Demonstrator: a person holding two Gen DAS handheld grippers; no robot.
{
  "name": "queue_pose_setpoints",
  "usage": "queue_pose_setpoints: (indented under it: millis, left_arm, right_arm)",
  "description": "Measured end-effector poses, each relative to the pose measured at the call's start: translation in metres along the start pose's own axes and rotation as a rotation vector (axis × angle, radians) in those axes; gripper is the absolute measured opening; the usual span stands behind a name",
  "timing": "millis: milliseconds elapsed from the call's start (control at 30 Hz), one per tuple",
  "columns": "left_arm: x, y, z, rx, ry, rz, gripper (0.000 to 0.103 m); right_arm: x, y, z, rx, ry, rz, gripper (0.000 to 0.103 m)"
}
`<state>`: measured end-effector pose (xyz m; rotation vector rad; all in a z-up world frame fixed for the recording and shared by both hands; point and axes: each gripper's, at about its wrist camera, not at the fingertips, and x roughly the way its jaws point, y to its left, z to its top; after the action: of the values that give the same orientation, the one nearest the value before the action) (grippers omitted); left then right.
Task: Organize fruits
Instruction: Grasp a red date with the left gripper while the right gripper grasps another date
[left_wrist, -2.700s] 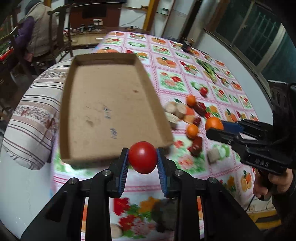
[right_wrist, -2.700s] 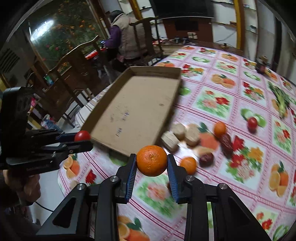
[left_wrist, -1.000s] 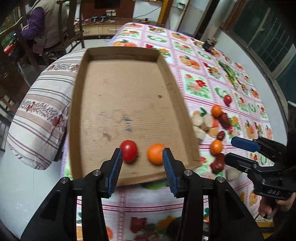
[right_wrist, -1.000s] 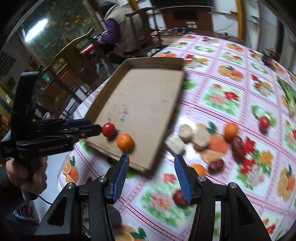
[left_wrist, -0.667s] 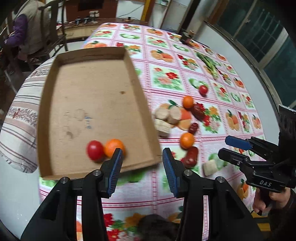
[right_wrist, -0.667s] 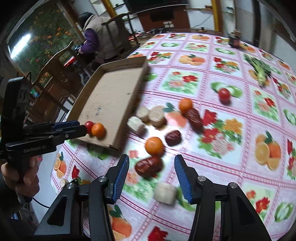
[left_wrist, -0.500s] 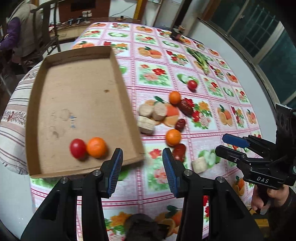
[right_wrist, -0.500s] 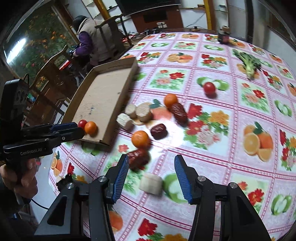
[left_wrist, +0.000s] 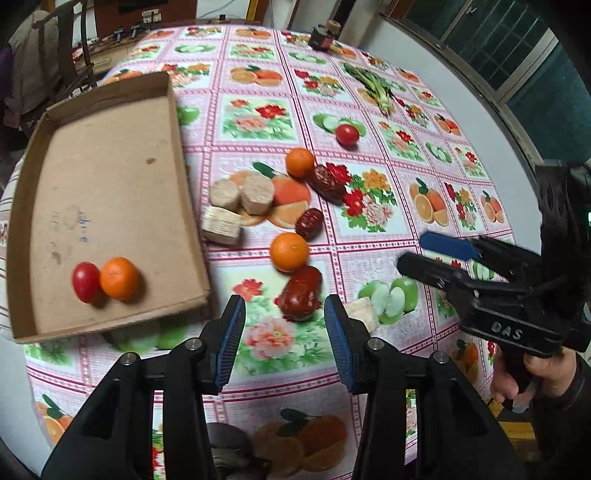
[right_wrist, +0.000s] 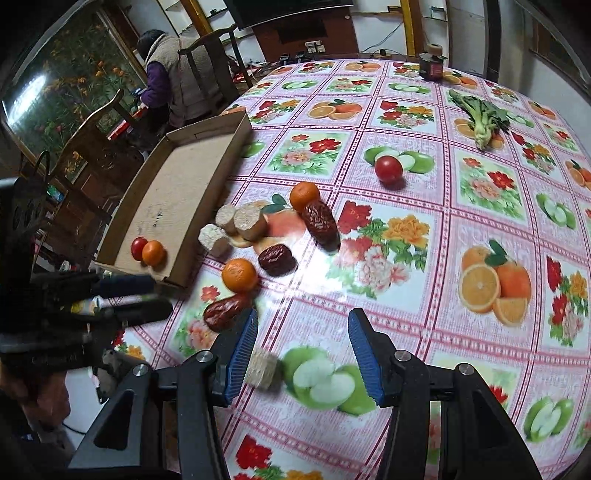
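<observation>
Left gripper (left_wrist: 284, 332) jaws spread, empty; red date (left_wrist: 300, 293) just ahead between them, long axis tilted. Right gripper (right_wrist: 303, 350) jaws spread, empty, farther off.

Each black tool (left_wrist: 283, 341) has ribbed blue pads (left_wrist: 231, 341) and silver screws; the right tool (left_wrist: 424, 254) bears "DAS", above a dark sleeve (left_wrist: 565, 417).

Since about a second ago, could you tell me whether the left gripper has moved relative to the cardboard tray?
Yes. The left gripper has shifted right, off the cardboard tray, and now hovers open over the tablecloth near a red date.
</observation>
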<state>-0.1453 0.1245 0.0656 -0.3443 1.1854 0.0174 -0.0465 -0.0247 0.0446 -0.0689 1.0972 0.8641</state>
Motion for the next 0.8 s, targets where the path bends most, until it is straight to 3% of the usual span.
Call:
queue_pose_setpoints:
  millis: [433, 633, 800]
  left_arm:
    - [0.05, -0.016, 0.008, 0.0, 0.109, 0.034, 0.042]
    - [0.067, -0.015, 0.01, -0.014, 0.133, 0.043, 0.041]
    - [0.07, -0.023, 0.01, 0.027, 0.126, 0.063, 0.033]
  right_arm:
    - [0.063, -0.007, 0.059, -0.036, 0.01, -0.005, 0.051]
    - [0.095, -0.011, 0.069, -0.063, 0.066, -0.03, 0.031]
    - [0.089, -0.011, 0.068, -0.071, 0.041, -0.041, 0.029]
